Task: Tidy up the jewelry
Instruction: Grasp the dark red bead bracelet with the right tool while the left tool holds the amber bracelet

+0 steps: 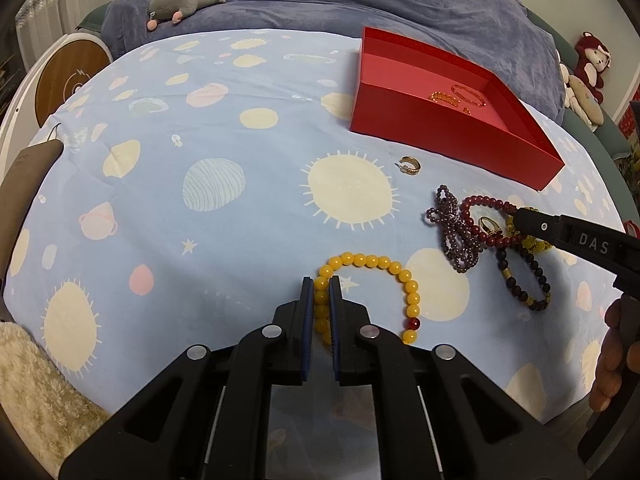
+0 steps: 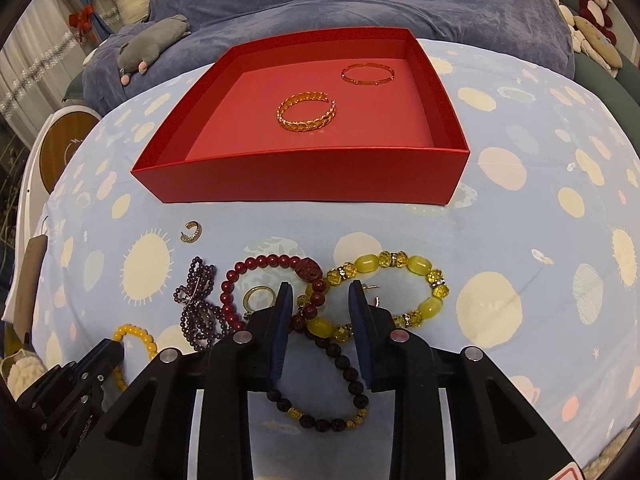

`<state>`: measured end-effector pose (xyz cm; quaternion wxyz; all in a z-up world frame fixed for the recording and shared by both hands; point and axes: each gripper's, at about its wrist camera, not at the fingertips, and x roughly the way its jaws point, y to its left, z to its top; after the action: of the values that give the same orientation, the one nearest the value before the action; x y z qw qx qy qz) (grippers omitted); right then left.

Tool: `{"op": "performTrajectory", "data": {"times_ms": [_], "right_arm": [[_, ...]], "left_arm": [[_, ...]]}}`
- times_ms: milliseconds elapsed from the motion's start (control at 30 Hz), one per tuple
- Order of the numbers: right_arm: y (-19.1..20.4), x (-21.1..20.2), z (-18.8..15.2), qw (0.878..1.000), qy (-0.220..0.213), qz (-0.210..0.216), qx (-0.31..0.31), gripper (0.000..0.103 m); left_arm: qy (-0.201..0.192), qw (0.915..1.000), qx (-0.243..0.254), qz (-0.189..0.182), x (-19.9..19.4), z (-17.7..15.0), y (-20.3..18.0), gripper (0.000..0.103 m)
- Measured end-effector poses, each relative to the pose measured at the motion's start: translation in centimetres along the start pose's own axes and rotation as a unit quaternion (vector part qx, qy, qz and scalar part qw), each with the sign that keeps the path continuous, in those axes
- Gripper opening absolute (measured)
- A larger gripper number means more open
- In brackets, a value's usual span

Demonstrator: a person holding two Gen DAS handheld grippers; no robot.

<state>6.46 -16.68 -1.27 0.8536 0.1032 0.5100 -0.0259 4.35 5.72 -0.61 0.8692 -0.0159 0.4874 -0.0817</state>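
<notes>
- Gripping one side of the amber bracelet (image 1: 370, 280), the left gripper (image 1: 320, 292) is seen with its blue pads closed on the beads, low over the sheet (image 1: 224, 136).
- The rest of that bracelet is laid in a loop on the sheet to the right of the pads; one red bead (image 1: 414, 323) is set among the yellow ones.
- The right gripper (image 2: 320, 300) is held with its jaws apart and nothing between them, above a pile of tangled jewelry.
- Beneath its jaws a dark bracelet (image 2: 320, 416) is spread nearest, overlapped by a yellow bracelet (image 2: 400, 280) to the right and a red bracelet (image 2: 256, 276) to the left.
- A ring (image 2: 260, 296) is lodged inside the red loop, touching the left pad's outer side as viewed.
- A purple strand (image 2: 200, 300) is bunched just left of the red bracelet.
- A hoop earring (image 2: 192, 233) is placed alone on the sheet, between the pile and the box.
- The red box (image 2: 304, 184) is set farther back, open-topped, on the sheet.
- Two gold bangles are contained in it: a chain bangle (image 2: 306, 112) near the middle and a thin bangle (image 2: 368, 74) toward the far right corner, well apart.
- A blue blanket (image 2: 360, 4) and a grey plush (image 2: 154, 46) are seen beyond the box.
</notes>
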Motion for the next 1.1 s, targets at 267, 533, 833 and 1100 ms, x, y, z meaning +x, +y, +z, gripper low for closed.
{"op": "performTrajectory", "data": {"times_ms": [267,533,833,1100], "right_arm": [[0.1,-0.1,-0.6,1.000,0.004,0.005,-0.007,0.008],[-1.0,-3.8,-1.9,1.000,-0.023,0.015,0.009,0.008],[-3.0,-8.8,-5.6,0.999,-0.032,0.021,0.026,0.008],[-3.6,-12.0,-7.2,0.998,-0.044,0.032,0.023,0.008]], "left_arm": [[0.000,1.0000,-0.001,-0.002,0.0,0.0,0.0,0.008],[-0.001,1.0000,-0.005,-0.004,-0.1,0.0,0.0,0.008],[-0.010,0.9999,0.004,-0.011,-1.6,-0.2,-0.4,0.008],[-0.016,0.9994,0.015,-0.025,-3.6,-0.4,-1.1,0.008]]}}
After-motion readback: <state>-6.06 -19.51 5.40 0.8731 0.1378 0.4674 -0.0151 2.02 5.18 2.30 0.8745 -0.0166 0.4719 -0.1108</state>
